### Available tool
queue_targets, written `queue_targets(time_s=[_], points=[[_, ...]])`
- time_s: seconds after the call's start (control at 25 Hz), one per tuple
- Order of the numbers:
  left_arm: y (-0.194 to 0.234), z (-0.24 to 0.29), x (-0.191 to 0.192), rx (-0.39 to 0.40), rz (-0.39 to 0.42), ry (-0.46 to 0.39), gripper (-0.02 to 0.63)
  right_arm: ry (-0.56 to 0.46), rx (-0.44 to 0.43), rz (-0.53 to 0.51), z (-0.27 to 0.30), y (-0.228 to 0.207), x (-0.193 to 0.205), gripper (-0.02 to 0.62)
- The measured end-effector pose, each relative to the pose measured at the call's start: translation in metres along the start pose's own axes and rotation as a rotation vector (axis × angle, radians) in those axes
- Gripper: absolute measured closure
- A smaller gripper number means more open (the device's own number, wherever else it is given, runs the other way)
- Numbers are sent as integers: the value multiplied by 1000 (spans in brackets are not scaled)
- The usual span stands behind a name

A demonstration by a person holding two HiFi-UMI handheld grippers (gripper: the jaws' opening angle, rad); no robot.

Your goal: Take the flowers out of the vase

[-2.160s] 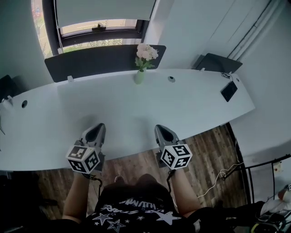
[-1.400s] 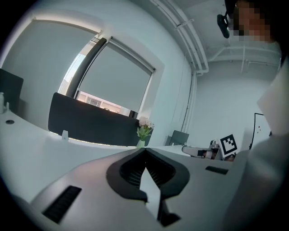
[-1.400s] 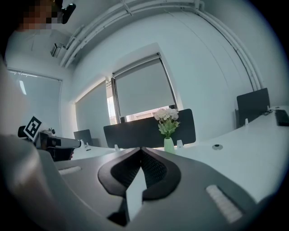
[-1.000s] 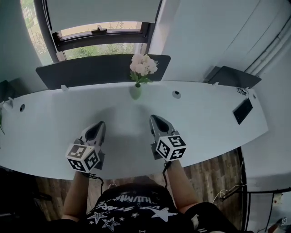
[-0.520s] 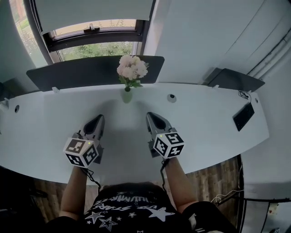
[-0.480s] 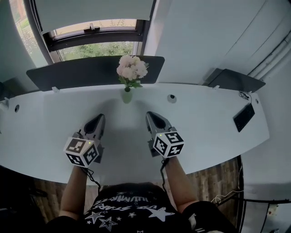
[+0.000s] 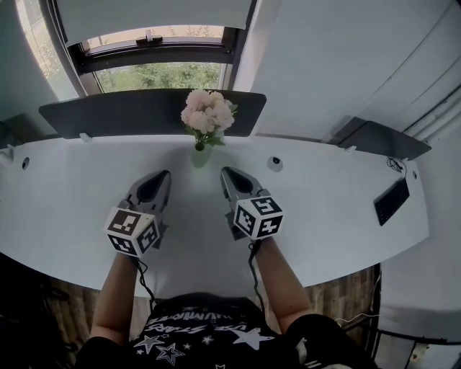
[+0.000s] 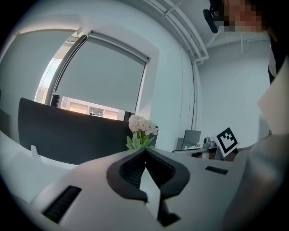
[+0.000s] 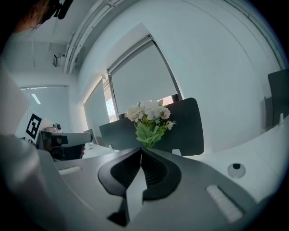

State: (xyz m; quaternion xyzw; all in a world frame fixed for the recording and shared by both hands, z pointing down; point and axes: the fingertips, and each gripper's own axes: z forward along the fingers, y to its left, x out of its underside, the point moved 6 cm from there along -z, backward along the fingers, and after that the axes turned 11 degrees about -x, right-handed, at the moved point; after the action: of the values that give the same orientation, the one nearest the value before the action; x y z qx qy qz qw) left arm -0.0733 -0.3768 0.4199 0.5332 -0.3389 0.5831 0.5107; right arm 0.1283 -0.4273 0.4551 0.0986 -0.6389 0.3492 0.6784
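The left claw [image 7: 160, 176] and right claw [image 7: 227, 174] — both pinched together, empty — hover over the desk [image 7: 65, 180] mid-frame, near the flowers [image 7: 207, 115] in the vase [image 7: 199, 156].

1. White curved desk [image 7: 72, 180]; dark partition panel [image 7: 108, 115] along its far edge.
2. Window [image 7: 158, 74] behind; roller blind [image 7: 144, 13] partly lowered; daylight, greenery outside.
3. White walls [image 7: 338, 65]; wood floor [image 7: 346, 303] below near edge.

table [image 7: 324, 216]: smooth matt | floor [image 7: 346, 295]: wood planks | left gripper [image 8: 145, 150] claw: matt plastic
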Motion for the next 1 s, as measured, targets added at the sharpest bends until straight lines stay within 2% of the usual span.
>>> queue_targets(time_s=[0.28,0.48,0.6,0.8,1.0], points=[[3,28,15,-18,18,44,597,10,-103,67,31,-21,-4,582],[7,43,24,-46,27,59,597,31,-156,106,57,-34,0,446],[11,49,27,-59,13,59,597,46,-184,122,72,-40,2,409],[14,62,35,-70,33,73,597,76,-253,155,95,-48,3,399],[12,77,44,-59,61,74,595,93,-294,122,113,-52,2,399]])
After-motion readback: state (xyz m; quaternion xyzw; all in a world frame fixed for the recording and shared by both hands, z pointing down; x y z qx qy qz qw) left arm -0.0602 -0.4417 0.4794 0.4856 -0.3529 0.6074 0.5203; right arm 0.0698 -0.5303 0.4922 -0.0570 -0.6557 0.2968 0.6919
